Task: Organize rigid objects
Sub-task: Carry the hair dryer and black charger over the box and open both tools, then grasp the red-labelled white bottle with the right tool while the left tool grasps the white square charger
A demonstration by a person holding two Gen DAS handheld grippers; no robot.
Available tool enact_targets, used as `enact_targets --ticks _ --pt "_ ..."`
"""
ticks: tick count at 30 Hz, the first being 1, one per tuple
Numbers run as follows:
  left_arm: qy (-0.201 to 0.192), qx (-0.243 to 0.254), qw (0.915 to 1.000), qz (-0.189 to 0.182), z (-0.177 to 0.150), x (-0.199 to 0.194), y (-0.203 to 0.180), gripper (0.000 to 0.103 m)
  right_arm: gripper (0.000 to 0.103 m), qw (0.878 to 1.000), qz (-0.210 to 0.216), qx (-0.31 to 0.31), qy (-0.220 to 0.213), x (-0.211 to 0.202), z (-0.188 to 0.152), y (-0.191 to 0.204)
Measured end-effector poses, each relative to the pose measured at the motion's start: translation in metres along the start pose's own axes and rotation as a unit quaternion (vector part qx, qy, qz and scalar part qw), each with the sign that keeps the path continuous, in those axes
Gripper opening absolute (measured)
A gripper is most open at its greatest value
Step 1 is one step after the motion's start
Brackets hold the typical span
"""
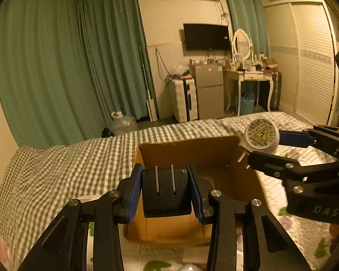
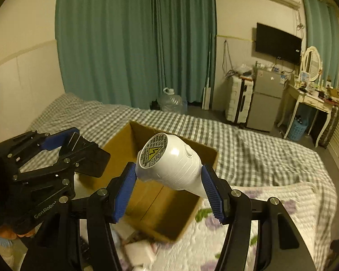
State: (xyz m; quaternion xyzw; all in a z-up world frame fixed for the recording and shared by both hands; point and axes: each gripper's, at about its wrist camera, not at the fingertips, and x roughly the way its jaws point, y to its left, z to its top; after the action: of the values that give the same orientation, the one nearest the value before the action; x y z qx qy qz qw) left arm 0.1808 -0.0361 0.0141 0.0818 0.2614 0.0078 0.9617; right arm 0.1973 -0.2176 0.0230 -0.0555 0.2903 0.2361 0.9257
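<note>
Both loads hang above the open box [image 1: 192, 155], so best lowered well inside before easing grip. Left fingers [image 1: 167, 189] clamped on a matte black adapter [image 1: 166, 192], prongs up. Right fingers [image 2: 169, 180] pinching a smooth, tapered white plug [image 2: 169, 160]; slippery, so release low.

1. The left gripper [image 1: 167, 189] has its blue pads clamped on a black plug adapter [image 1: 166, 192], prongs facing up.
2. The right gripper [image 2: 169, 187] grips a white plug-in device [image 2: 171, 164] between both pads, held aloft and level.
</note>
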Motion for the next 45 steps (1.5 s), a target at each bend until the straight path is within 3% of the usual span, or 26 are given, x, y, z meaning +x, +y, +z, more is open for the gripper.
enact_targets --ticks 7,12,14,17,18,20,24,32,40,43,45 --pt "0.034 0.000 0.9994 0.002 -0.024 0.062 0.006 0.039 0.059 1.000 0.016 0.011 0.022 0.085 -0.004 -0.011" --pt "0.060 -0.011 0.9981 -0.007 -0.038 0.078 0.010 0.040 0.062 0.999 0.020 0.035 0.025 0.110 -0.010 -0.016" --pt "0.074 -0.025 0.9969 -0.009 -0.041 0.079 0.012 0.041 0.085 0.999 0.023 0.030 0.021 0.106 -0.010 -0.014" --pt "0.050 -0.034 0.9982 0.000 -0.040 0.062 0.010 0.044 0.086 1.000 0.001 0.011 -0.004 0.083 -0.008 -0.008" --pt "0.038 -0.030 0.9988 0.003 -0.037 0.053 0.009 0.052 0.086 1.000 -0.006 0.008 -0.010 0.075 -0.007 -0.007" --pt "0.021 -0.028 0.9993 0.010 -0.031 0.027 0.010 0.059 0.087 1.000 -0.025 0.002 -0.013 0.053 -0.007 -0.007" --pt "0.012 -0.041 0.9991 0.009 -0.032 -0.019 0.016 0.063 0.087 0.998 -0.055 -0.007 -0.018 0.004 -0.019 -0.004" --pt "0.007 -0.033 0.9993 0.013 -0.078 -0.084 0.011 0.065 0.087 0.997 -0.070 0.024 0.003 -0.071 -0.087 0.008" --pt "0.059 -0.008 0.9982 0.001 -0.136 -0.073 -0.015 0.066 0.087 0.993 -0.066 0.051 0.084 -0.036 -0.148 0.017" --pt "0.091 0.007 0.9958 -0.002 -0.152 -0.056 -0.021 0.066 0.077 0.989 -0.048 0.045 0.133 -0.009 -0.169 0.025" --pt "0.102 -0.002 0.9947 -0.004 -0.158 -0.049 -0.019 0.066 0.076 0.987 -0.041 0.043 0.150 0.002 -0.177 0.028"
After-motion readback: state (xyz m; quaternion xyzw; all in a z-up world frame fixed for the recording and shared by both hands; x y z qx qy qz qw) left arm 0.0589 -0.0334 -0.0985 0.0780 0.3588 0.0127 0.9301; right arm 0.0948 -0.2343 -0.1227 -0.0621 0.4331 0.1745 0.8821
